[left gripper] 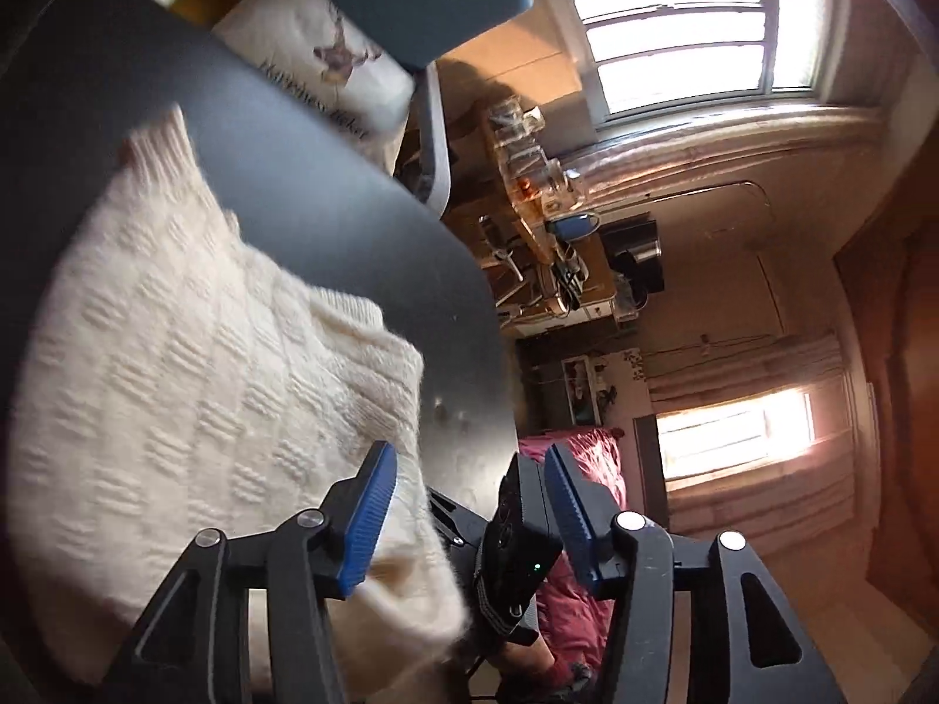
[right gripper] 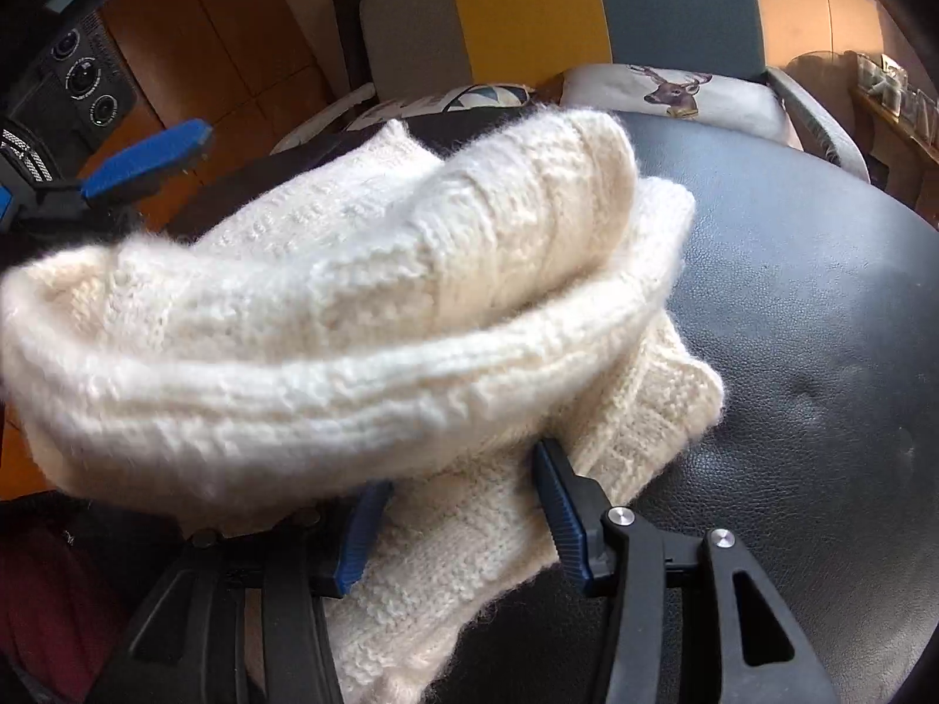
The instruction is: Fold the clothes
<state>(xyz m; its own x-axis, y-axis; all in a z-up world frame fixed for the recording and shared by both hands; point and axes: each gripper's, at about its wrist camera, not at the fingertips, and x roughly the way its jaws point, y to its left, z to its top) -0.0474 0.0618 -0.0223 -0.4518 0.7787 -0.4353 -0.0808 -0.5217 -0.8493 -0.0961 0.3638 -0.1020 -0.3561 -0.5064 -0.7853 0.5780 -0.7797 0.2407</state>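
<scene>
A cream knitted sweater (left gripper: 176, 364) lies on a round black leather table (left gripper: 328, 199). My left gripper (left gripper: 469, 504) is open at the sweater's near edge, its left finger resting over the knit and nothing pinched. The black housing of the other gripper unit (left gripper: 516, 551) shows between its fingers. In the right wrist view the sweater (right gripper: 328, 305) is doubled over in a thick roll that drapes over the left finger. My right gripper (right gripper: 460, 519) is open, with a flat layer of knit lying between its fingers. The left gripper's blue finger pad (right gripper: 147, 158) hovers at the far left of the roll.
Bare black leather (right gripper: 810, 352) stretches to the right of the sweater. A deer-print cushion (right gripper: 675, 91) sits on a blue chair (right gripper: 675, 6) past the table's far edge. A shelf with glass jars (left gripper: 528, 164) stands by the window. Red fabric (left gripper: 581, 469) lies below the table edge.
</scene>
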